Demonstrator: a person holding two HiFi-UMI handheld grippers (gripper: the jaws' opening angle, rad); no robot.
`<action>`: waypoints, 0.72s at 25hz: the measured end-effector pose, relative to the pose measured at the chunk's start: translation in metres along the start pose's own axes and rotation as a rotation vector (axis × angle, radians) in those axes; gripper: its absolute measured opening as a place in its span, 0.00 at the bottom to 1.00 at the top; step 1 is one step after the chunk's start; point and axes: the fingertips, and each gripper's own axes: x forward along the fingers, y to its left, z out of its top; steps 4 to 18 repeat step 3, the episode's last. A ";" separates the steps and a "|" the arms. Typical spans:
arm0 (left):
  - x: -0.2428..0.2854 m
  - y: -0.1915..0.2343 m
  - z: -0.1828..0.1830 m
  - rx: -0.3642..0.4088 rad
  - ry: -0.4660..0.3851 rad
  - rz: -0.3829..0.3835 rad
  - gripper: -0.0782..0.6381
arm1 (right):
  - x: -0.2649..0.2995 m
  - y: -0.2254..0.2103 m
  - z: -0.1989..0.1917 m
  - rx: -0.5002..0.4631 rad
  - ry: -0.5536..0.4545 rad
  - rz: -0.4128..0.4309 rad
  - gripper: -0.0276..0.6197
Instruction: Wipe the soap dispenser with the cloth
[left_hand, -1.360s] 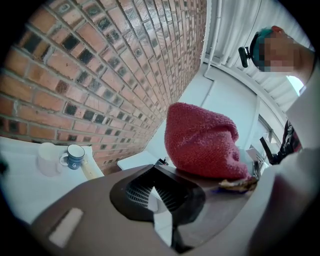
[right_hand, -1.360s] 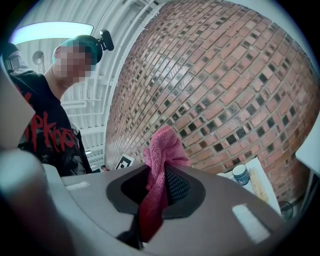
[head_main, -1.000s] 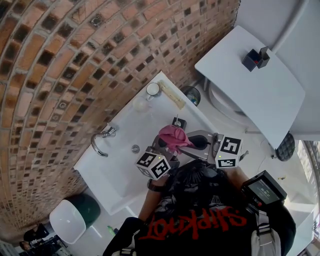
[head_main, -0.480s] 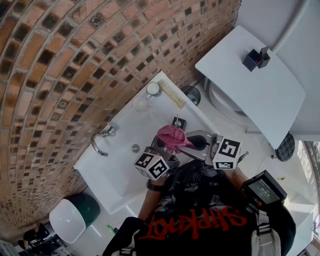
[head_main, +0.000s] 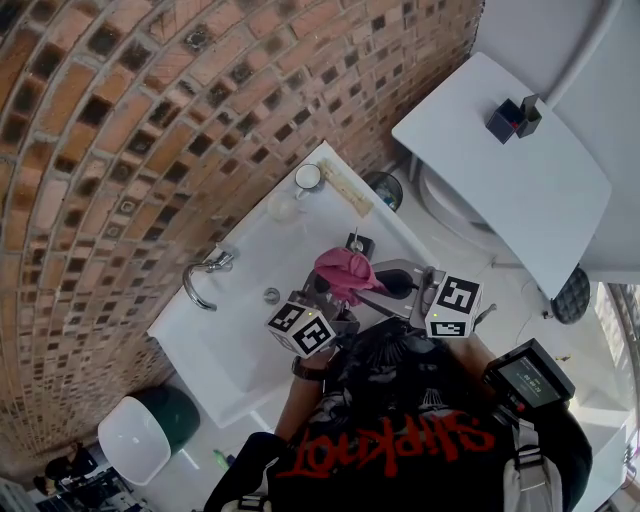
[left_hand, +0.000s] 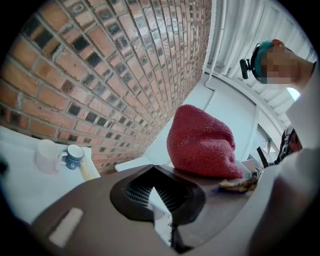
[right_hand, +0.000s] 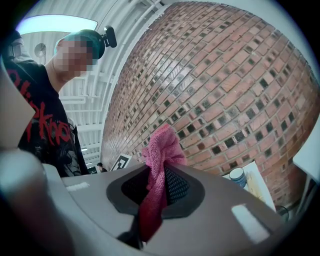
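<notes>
Two hand-held grippers were seen nearest the person, over the near edge of the washbasin (head_main: 240, 340). The left gripper (left_hand: 161, 192) was found closed with nothing between its jaws, and was held just beside the cloth. The right gripper (right_hand: 156, 182) was clamped on the pink cloth (right_hand: 160, 150), which was bunched into a wad standing out past the jaw tips.

Beyond the wad, the soap dispenser (head_main: 356, 243), a small dark body with a pump on top, was set upright close to the right edge of the washbasin. Whether the cloth was touching it could not be told from the head view. The wiping was judged to be at its approach or barely begun.

For a good wipe, it was judged that the wad would need to be pressed lightly against the dispenser's side and drawn round it and over the pump, with toppling toward the edge guarded against. The empty left gripper could be used to steady the body.

Farther off, a tap (head_main: 205, 272) was mounted at the left edge, and a mug (head_main: 307, 178) was placed at the far corner, against the brick wall (head_main: 120, 120).
</notes>
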 end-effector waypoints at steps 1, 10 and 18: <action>0.000 0.000 -0.001 -0.014 0.002 0.001 0.11 | 0.000 0.000 0.000 0.001 -0.001 -0.001 0.11; 0.000 0.001 -0.003 -0.041 0.008 0.006 0.11 | 0.000 -0.001 -0.001 0.004 -0.002 -0.005 0.11; 0.000 0.001 -0.003 -0.041 0.008 0.006 0.11 | 0.000 -0.001 -0.001 0.004 -0.002 -0.005 0.11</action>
